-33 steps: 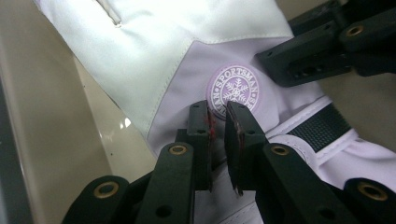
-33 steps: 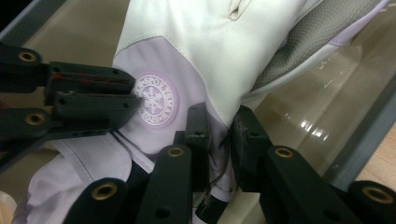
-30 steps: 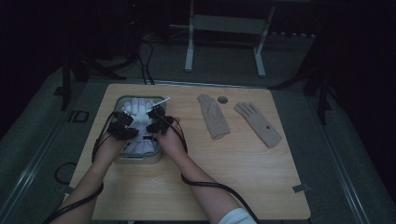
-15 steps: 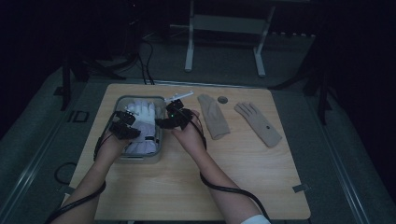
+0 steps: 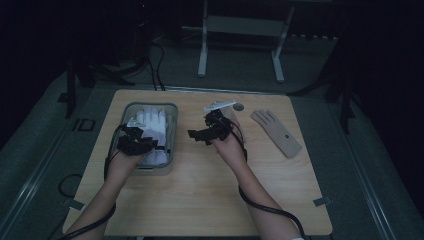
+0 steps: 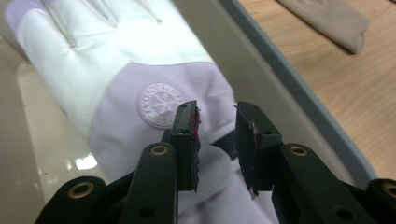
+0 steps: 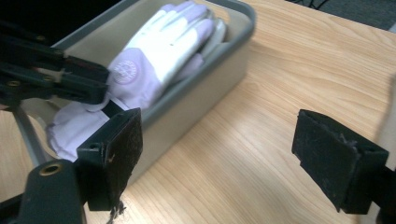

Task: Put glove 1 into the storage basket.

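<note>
two tools work over a wooden tabletop (image 5: 200,200) in the high view, one in each of the person's hands. the left tool (image 5: 141,145) hangs over the near end of a grey tray (image 5: 172,107) that sits on the left part of the tabletop. in the left gripper view its jaws stand a narrow gap apart, just above the lilac cuff of a white glove (image 6: 116,60) lying in the tray, and they have just been opening a little; nothing is pinched between the pads, though the cuff lies right below them (a round embossed badge on the cuff sits just beside the left jaw). the glove lies palm down along the tray, fingers pointing to the far end, with more white and lilac fabric bunched under it near the cuff.

the right tool (image 5: 202,132) is off the tray, over bare wood toward the middle of the tabletop, near a beige glove whose edge peeks out beyond the hand. its jaws have just been opening and now stand spread wide with nothing between them; the right gripper view looks across them at the tray's long side. a second beige glove (image 5: 276,132) lies flat farther right, well apart from both tools.
</note>
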### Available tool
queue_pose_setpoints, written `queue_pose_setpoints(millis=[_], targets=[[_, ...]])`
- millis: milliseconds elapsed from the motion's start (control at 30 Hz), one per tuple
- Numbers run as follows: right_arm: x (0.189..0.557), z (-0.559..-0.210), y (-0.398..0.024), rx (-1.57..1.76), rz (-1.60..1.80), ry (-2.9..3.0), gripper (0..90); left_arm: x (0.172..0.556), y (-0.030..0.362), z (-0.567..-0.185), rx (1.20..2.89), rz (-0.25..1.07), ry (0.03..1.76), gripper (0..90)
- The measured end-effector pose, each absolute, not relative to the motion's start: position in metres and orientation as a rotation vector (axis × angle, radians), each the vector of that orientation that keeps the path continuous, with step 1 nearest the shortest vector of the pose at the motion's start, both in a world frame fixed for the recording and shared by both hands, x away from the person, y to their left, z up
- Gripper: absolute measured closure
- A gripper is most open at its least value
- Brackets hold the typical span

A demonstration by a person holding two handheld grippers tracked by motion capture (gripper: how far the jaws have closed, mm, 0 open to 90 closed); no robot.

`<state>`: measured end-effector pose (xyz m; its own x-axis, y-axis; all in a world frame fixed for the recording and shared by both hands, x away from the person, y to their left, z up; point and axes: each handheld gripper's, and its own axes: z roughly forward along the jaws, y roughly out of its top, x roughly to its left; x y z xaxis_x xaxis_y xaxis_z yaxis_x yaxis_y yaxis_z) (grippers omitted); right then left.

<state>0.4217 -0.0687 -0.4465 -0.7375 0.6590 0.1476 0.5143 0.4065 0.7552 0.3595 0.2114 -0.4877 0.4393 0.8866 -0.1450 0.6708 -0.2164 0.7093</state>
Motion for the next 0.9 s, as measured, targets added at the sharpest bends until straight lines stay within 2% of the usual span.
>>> queue_pose_setpoints(millis=[100,300,633,733,900], targets=[[0.423,-0.450,-0.081,1.053,1.230,2.474,15.1,0.353,0.211,-0.483,1.921,0.367,1.285,70.0],[0.422,-0.455,-0.103,0.990,1.233,2.471,14.5,0.332,0.206,-0.474,1.784,0.291,1.122,70.0],[0.422,-0.464,-0.146,1.023,1.232,2.432,14.2,0.304,0.166,-0.480,1.886,0.342,0.998,69.9],[0.425,-0.465,-0.161,1.063,1.260,2.411,13.9,0.297,0.156,-0.487,1.873,0.322,0.960,69.8],[0.430,-0.466,-0.180,1.108,1.316,2.340,13.6,0.287,0.141,-0.507,1.858,0.263,0.885,61.9]])
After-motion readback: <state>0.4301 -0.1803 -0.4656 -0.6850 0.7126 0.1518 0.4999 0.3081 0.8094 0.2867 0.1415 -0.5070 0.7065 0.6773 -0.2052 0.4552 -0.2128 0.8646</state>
